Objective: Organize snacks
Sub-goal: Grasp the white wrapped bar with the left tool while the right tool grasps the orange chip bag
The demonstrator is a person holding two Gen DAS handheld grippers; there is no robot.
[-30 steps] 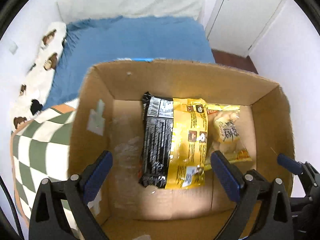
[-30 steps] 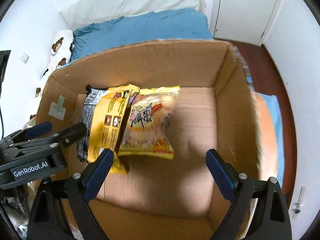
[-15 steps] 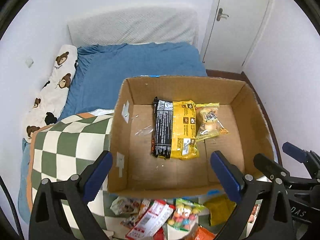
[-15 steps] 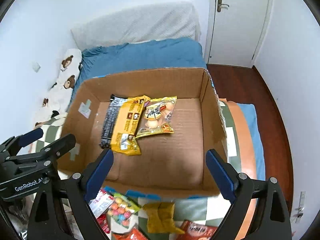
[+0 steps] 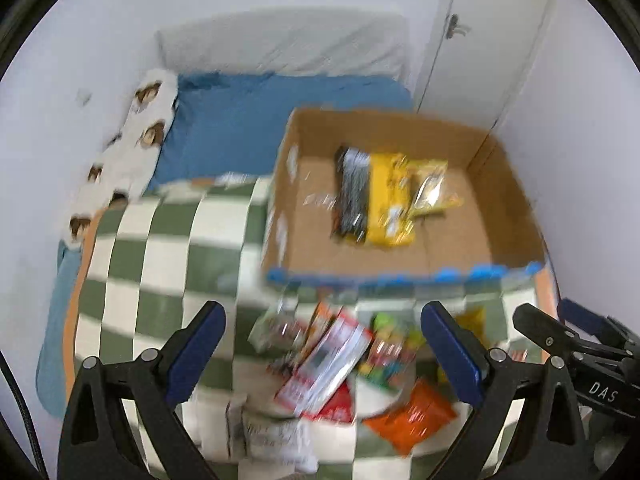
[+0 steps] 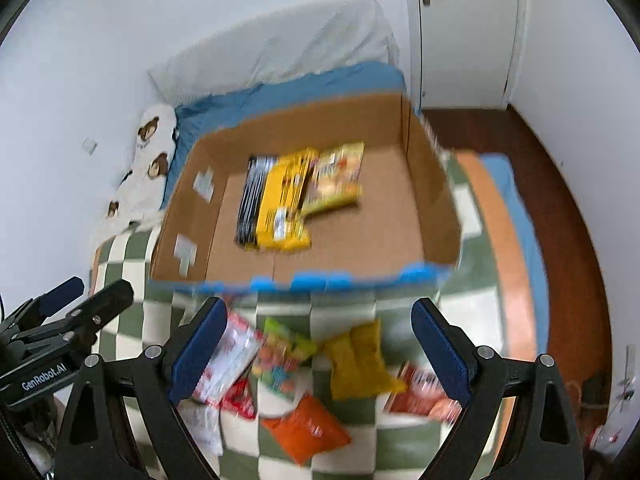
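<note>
cardboard box (image 6: 428,200): open, two packets flat inside | loose snacks (image 6: 304,364): scattered before it (blurred)

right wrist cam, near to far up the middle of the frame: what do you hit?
orange snack bag → mustard-yellow pouch → blue-taped near rim of the cardboard box → black-and-yellow packet lying inside the box → blue bedsheet → white pillow.

The right claw (image 6: 316,340) hangs spread wide and empty over loose snack packets (image 6: 308,428) on a green checked blanket (image 6: 472,308). At twelve o'clock an open cardboard box (image 6: 424,184) holds a black-and-yellow packet (image 6: 276,200) touching a yellow bag (image 6: 338,178). The left claw (image 6: 76,300) shows at nine o'clock.
</note>
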